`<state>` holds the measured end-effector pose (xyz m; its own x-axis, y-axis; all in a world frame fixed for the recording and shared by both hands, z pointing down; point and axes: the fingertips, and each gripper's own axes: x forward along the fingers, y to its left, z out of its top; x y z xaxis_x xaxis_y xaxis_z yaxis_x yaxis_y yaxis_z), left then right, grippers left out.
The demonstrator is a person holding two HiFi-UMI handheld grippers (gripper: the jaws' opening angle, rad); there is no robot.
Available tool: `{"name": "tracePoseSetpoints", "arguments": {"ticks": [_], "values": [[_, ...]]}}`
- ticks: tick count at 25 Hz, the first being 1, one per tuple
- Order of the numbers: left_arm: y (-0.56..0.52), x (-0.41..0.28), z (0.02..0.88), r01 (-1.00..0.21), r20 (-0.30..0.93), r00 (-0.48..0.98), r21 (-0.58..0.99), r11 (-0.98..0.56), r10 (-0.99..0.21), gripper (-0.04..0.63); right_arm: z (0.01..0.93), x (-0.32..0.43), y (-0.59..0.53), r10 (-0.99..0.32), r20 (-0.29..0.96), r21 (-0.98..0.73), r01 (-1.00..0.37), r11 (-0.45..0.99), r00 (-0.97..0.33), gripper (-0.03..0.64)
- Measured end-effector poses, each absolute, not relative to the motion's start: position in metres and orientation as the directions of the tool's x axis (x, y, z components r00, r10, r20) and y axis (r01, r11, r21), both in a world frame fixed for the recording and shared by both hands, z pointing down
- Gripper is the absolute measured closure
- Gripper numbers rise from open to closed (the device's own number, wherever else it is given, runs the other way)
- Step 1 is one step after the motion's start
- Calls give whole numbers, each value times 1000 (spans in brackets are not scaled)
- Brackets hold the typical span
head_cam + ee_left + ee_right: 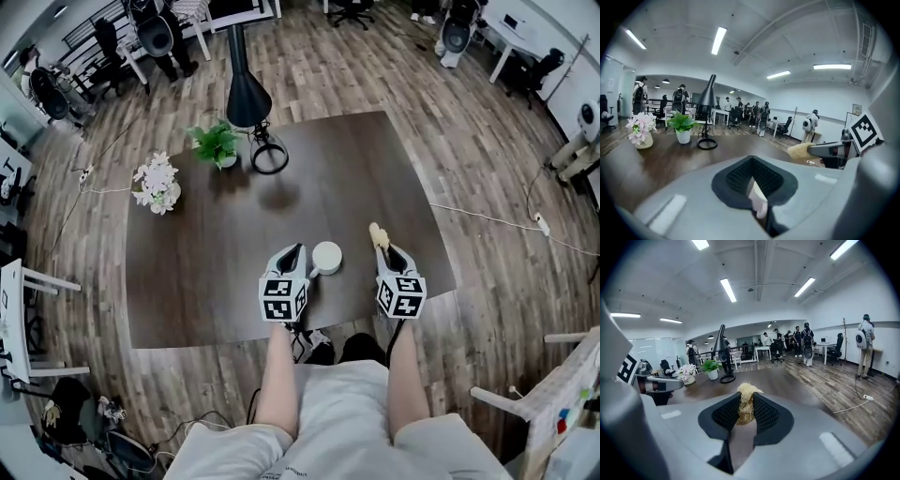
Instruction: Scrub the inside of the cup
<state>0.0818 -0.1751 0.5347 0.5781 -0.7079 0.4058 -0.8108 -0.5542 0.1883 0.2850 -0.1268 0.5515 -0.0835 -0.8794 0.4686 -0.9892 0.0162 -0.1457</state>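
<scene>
A small white cup stands near the front edge of the dark table. My left gripper is at the cup's left side, shut on a white piece, apparently the cup's handle, between its pads. The cup's body is hidden in the left gripper view. To the right of the cup, my right gripper is shut on a brush with straw-coloured bristles. The bristles stick up from between the pads and stay apart from the cup. In the left gripper view the brush shows at the right.
At the back of the table are a green potted plant, a vase of pale flowers and a black cone lamp on a ring base. Wooden floor surrounds the table. Chairs, desks and people stand far off.
</scene>
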Motion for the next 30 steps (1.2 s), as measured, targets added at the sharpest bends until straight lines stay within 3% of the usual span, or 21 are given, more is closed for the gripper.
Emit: {"name": "tracePoseSetpoints", "arguments": {"ticks": [6,13,16,21,24,26,30], "values": [[-166,69,573,-775,415,616,172,-608,-669,595,574,265,-144,-845,519,-144,-988,61,-128,517],[-121,93,649,-633,516,696,112,-766,-499,513,580,242,-155,-804,534,-197,-963,184,-263,518],[-117,97,671,-633,557,672,89,-769,-489,500,583,223,-146,-723,564,-213,-916,340,-399,518],[-126,107,673,-634,566,663,78,-769,-490,495,572,214,-148,-581,628,-176,-822,542,-518,518],[-131,121,673,-608,565,677,68,-791,-472,497,565,211,-152,-494,666,-184,-765,617,-559,518],[-131,125,670,-603,559,682,63,-795,-472,545,560,204,-151,-431,684,-200,-719,666,-589,520],[-132,129,666,-585,561,685,44,-810,-465,546,564,189,-153,-287,758,-182,-612,770,-586,520]]}}
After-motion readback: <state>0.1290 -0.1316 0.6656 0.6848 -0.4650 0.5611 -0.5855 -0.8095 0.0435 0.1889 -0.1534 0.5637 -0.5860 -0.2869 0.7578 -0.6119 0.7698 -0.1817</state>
